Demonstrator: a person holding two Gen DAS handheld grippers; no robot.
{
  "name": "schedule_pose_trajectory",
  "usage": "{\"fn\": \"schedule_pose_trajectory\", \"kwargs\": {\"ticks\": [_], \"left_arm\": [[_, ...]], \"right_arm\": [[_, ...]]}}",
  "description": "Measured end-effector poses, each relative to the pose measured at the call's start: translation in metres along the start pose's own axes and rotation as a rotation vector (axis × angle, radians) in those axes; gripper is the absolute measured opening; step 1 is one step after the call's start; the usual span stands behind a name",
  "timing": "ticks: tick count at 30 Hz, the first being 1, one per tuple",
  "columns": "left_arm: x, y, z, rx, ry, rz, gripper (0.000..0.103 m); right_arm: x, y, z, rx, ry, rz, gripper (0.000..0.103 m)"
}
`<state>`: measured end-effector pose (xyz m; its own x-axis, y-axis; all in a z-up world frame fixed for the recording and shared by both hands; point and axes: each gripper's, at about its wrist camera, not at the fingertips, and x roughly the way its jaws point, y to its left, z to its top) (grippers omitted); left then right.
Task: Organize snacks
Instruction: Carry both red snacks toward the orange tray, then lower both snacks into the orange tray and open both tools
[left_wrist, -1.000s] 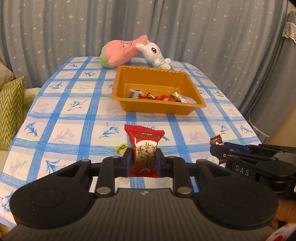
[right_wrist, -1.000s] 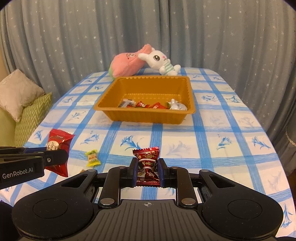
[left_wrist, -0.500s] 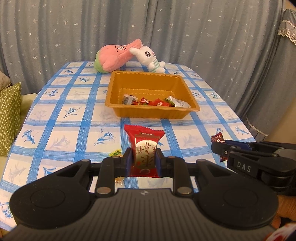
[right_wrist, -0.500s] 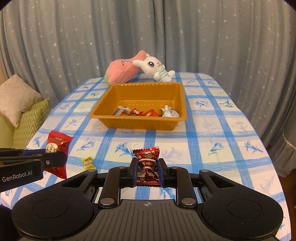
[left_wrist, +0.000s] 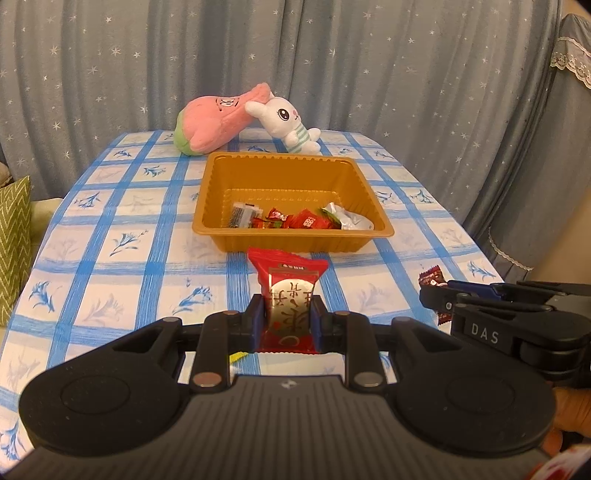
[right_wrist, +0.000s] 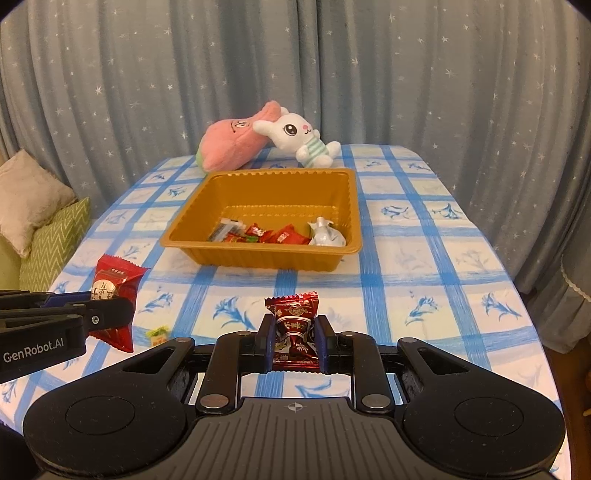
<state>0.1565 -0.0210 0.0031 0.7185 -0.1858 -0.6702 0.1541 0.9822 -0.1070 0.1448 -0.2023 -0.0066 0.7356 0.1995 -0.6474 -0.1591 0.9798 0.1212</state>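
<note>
Two hand-held tongs hover above a desk spread with a blue-checked cloth, each clamped on a wrapped snack. The left tongs pinch a bright red packet with a pale round label, held upright between the blue pads; the right tongs grip a smaller dark red sweet the same way. Straight ahead of both tongs, on the desk, sits a gold plastic tray whose near end holds a row of wrapped snacks in red, silver and white. Beyond the tray, at the far edge, a pink plush toy lies touching a white plush rabbit. A small yellow-green candy rests on the cloth between the two tongs, close below the left pair. In the left wrist view the right tongs enter from the right edge, with part of a hand behind them. Grey star-print curtains close off the background.
</note>
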Motion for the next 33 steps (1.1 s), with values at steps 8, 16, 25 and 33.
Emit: {"fn": "schedule_pose_trajectory", "kwargs": {"ticks": [8,16,25,33], "left_arm": [[0.019,-0.003,0.014,0.007,0.003,-0.01,0.023],[0.048,0.0,0.04,0.013,0.0,-0.023,0.023],[0.092,0.016,0.081,0.0,-0.004,-0.019,0.023],[0.132,0.027,0.112,-0.007,-0.007,-0.012,0.023]], "right_arm": [[0.013,-0.009,0.013,0.001,0.002,0.0,0.023],[0.043,-0.017,0.038,0.003,0.005,0.007,0.023],[0.082,-0.029,0.082,0.03,-0.004,0.035,0.023],[0.121,-0.034,0.116,0.044,-0.005,0.071,0.023]]}}
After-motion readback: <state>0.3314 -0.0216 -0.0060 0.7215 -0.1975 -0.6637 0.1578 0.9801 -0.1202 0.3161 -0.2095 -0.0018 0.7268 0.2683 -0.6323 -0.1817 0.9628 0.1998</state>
